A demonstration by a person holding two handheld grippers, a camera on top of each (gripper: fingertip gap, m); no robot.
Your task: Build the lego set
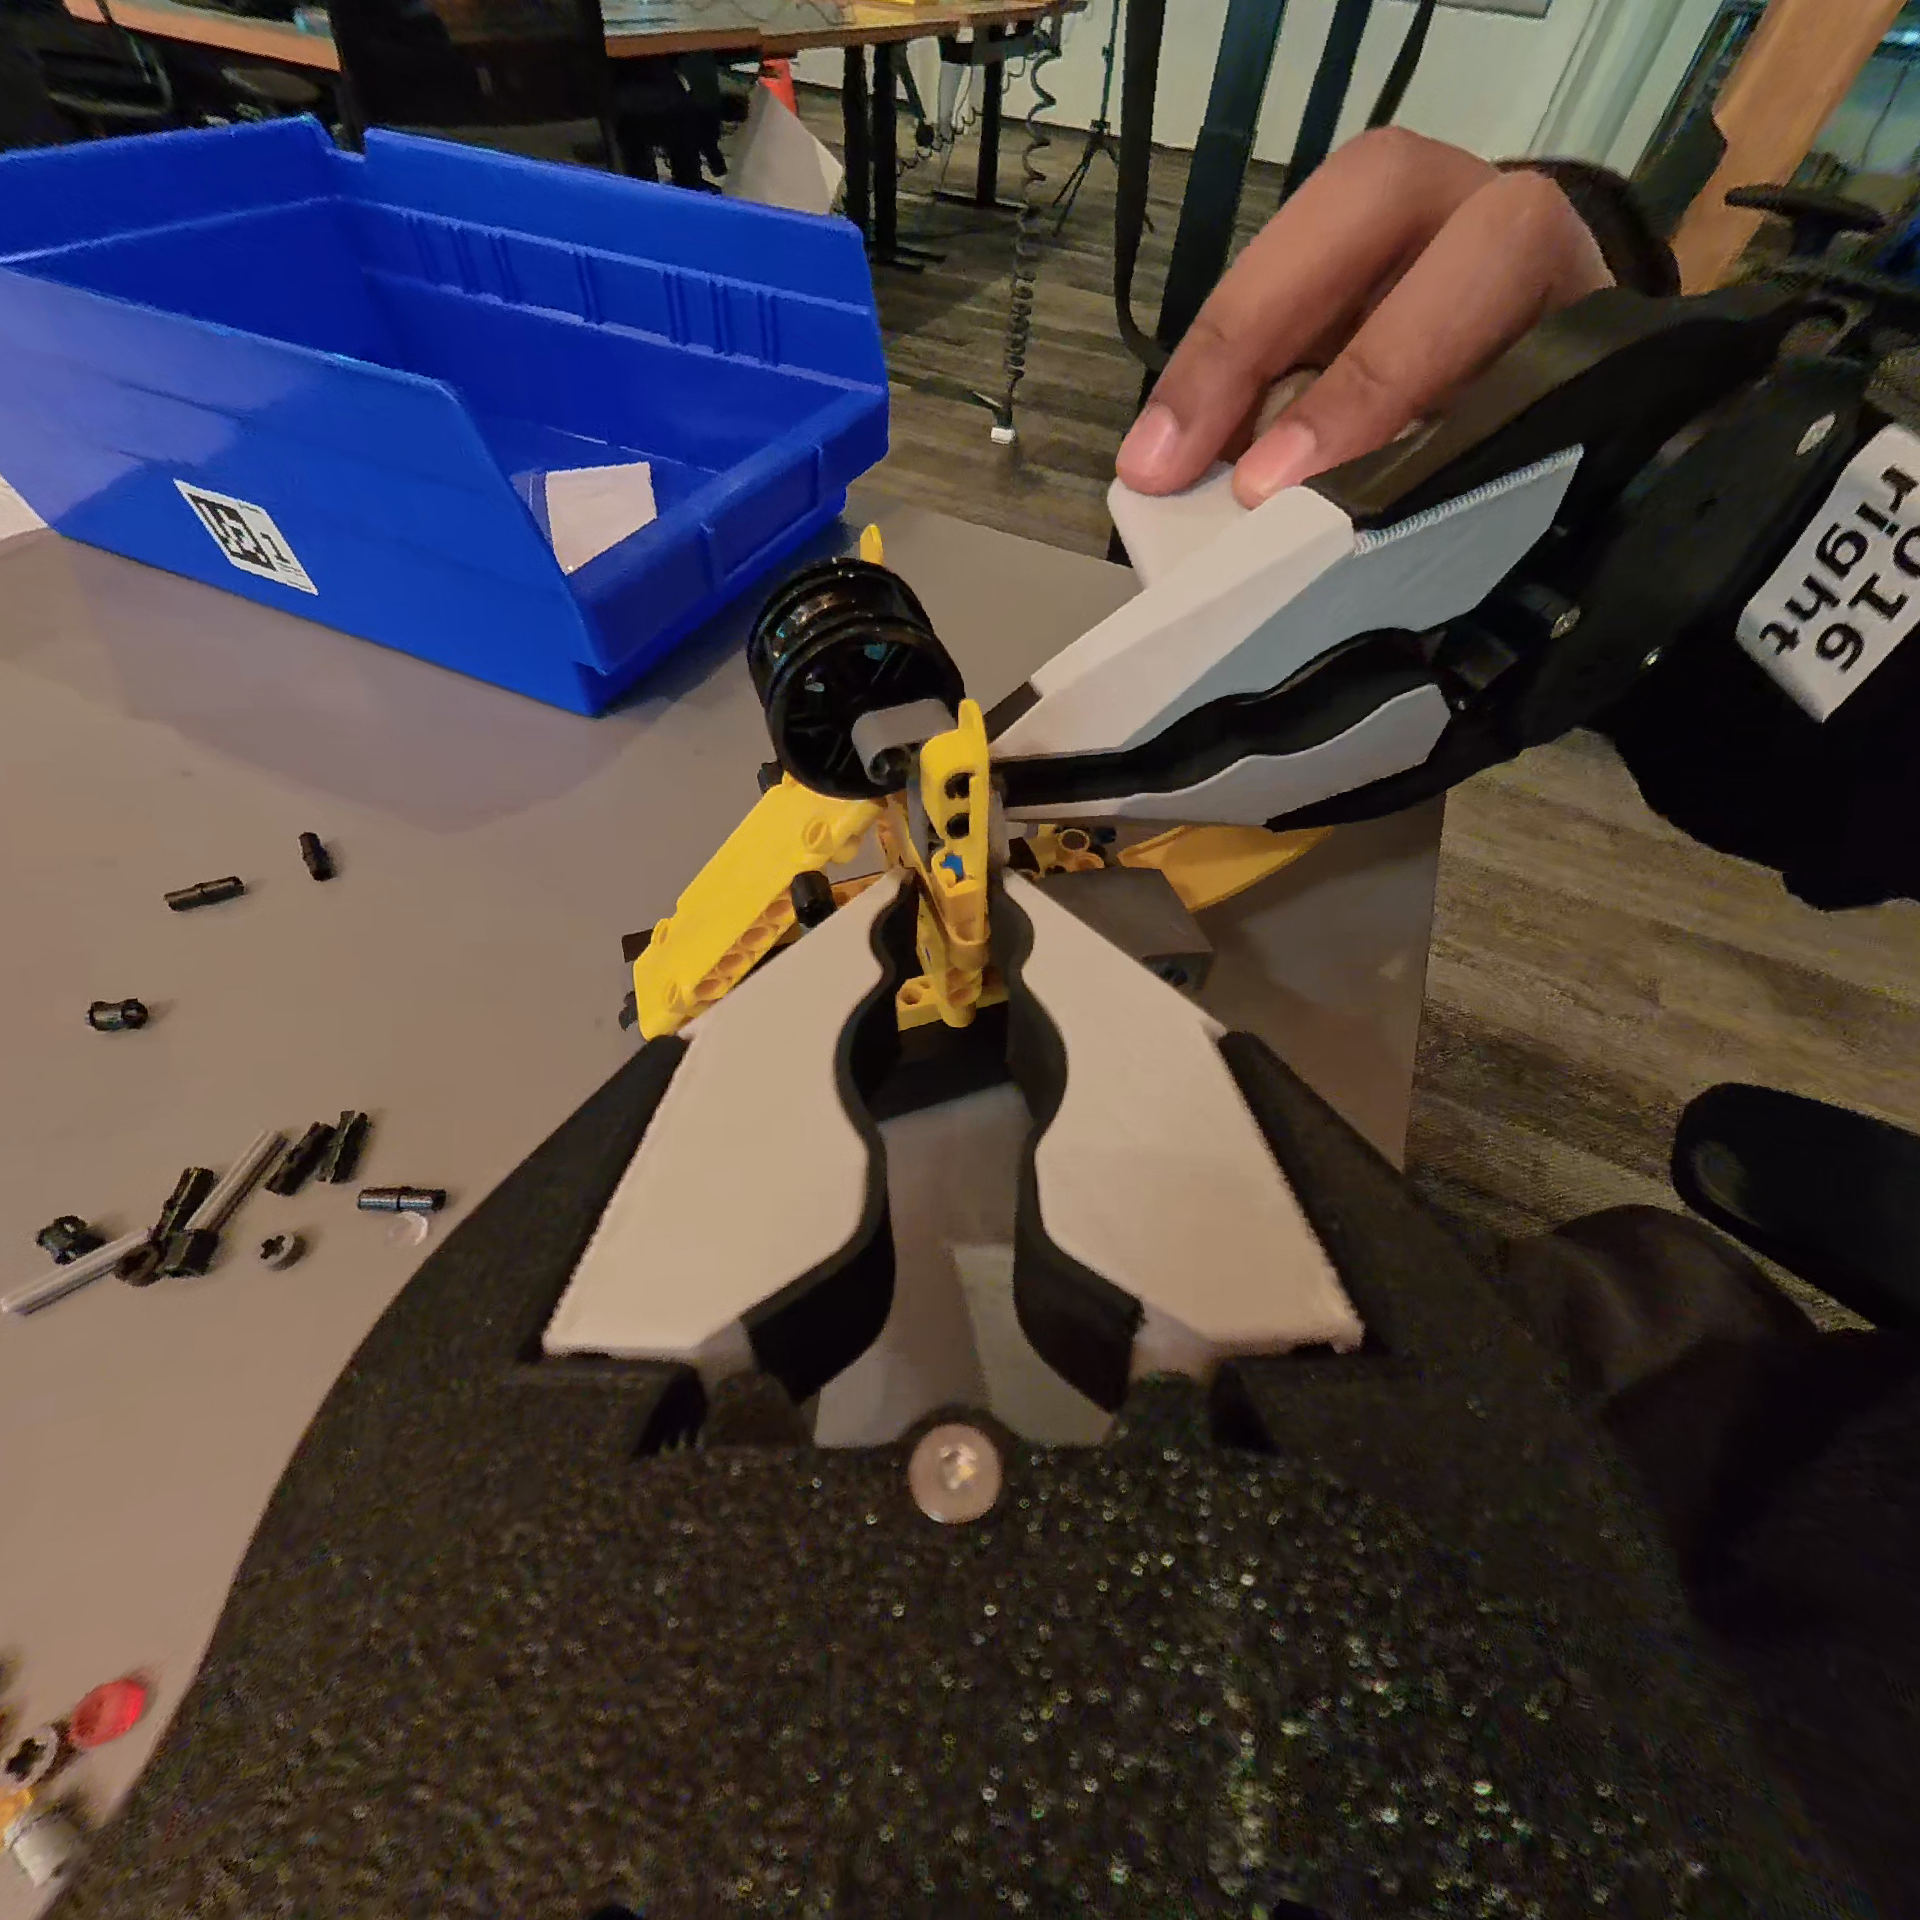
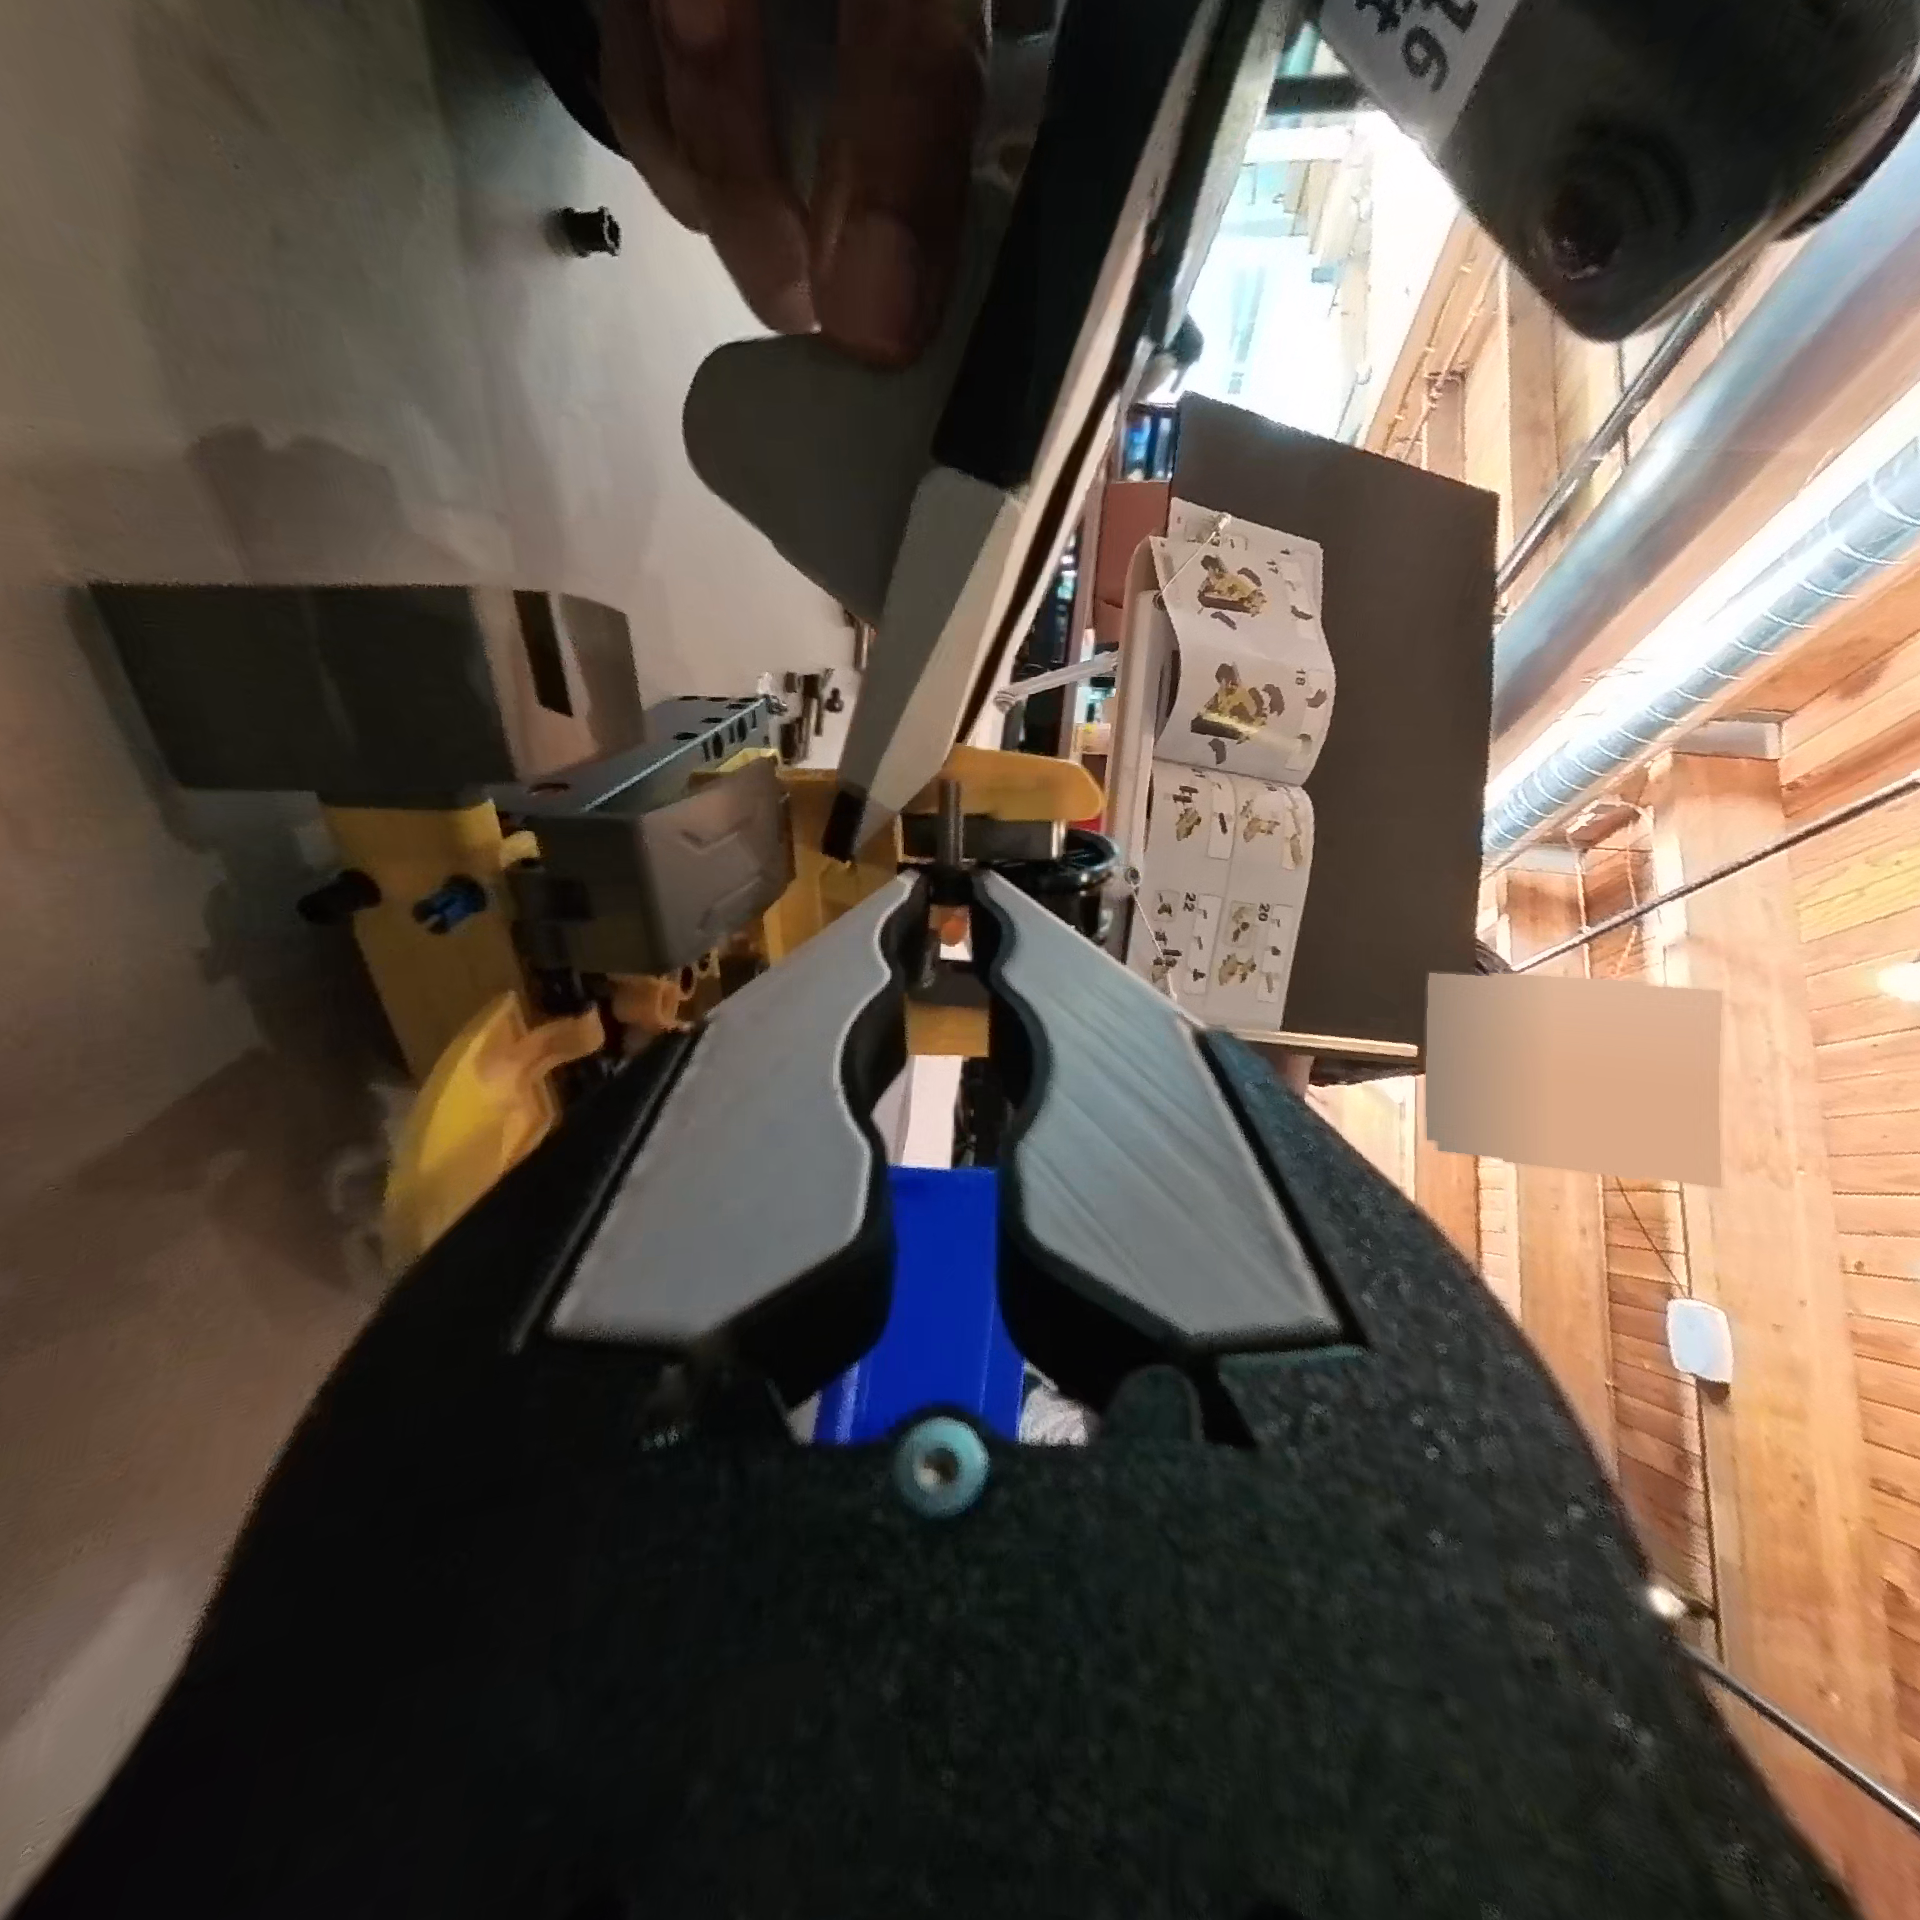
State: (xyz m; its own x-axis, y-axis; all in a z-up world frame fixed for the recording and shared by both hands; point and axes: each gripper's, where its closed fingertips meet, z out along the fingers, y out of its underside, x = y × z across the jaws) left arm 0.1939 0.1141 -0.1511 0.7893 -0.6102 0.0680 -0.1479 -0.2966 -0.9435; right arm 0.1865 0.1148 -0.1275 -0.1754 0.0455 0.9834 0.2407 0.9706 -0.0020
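A yellow building-brick model (image 1: 727,925) stands on the grey table (image 1: 312,727), with a black wheel (image 1: 852,675) at its top. My left gripper (image 1: 951,883) is shut on an upright yellow beam (image 1: 956,790) of the model. My right gripper (image 1: 1003,769) comes in from the right, held by a hand (image 1: 1351,312), with its tips against the same beam near the wheel. In the right wrist view my right gripper (image 2: 945,894) is closed on a thin dark axle (image 2: 949,821) by the wheel (image 2: 1081,883). The left gripper's finger (image 2: 914,675) reaches in beside it, above the model's grey panel (image 2: 665,862).
A blue bin (image 1: 416,364) stands at the back left of the table. Several small black pins and grey axles (image 1: 208,1205) lie loose on the left. An instruction booklet (image 2: 1236,779) hangs on a stand behind the model. The table edge (image 1: 1423,987) is close on the right. Only a small space, under 4 cm, lies between the two pairs of fingers.
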